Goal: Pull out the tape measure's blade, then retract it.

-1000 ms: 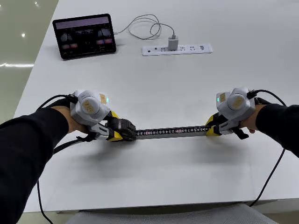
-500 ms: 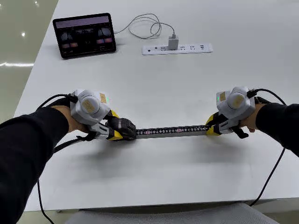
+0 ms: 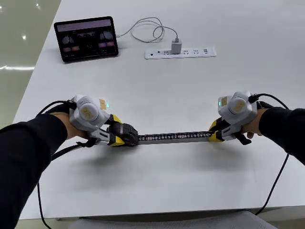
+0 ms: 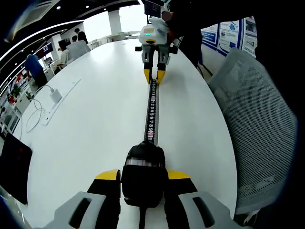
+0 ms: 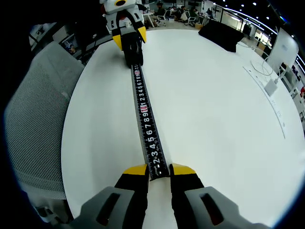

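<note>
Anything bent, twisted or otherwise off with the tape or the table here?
Nothing stands out. The blade runs straight and unkinked from the case, held in the left claw, to the right claw, which pinches its tip.

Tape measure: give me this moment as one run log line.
stage: blade pulled out, not yet retracted | left gripper: shut on case | right gripper: shut on blade tip | blade: straight between grippers

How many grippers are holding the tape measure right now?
2. The left gripper has its jaws shut on the case; the right gripper pinches the free end of the blade.
</note>
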